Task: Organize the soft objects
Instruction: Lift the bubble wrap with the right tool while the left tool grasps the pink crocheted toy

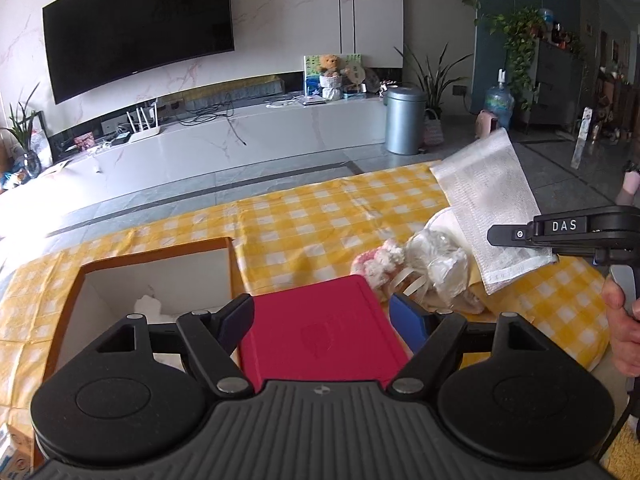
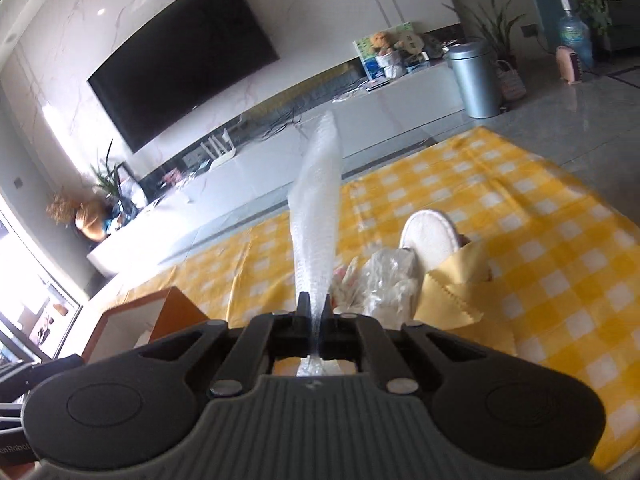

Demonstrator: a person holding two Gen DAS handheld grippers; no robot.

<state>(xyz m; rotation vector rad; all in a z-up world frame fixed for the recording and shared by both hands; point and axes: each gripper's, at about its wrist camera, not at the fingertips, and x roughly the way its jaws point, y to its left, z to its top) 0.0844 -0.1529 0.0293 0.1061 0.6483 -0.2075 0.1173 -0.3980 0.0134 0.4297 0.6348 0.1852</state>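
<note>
Hanging from right tongs point(image 2: 315, 310): white textured cloth point(image 2: 316, 208), flat, stiff-looking.

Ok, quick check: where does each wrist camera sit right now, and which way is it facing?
Left wrist: sits on the left gripper, looking forward and down over the checked tablecloth toward the TV wall; its open fingers flank a red book; the right gripper and a hand show at right.
Right wrist: sits on the right gripper, tilted, facing the same wall; its fingers are shut on a white bubble-wrap sheet.
Shared: TV, silver bin, orange box, bubble-wrap sheet, tablecloth.
</note>
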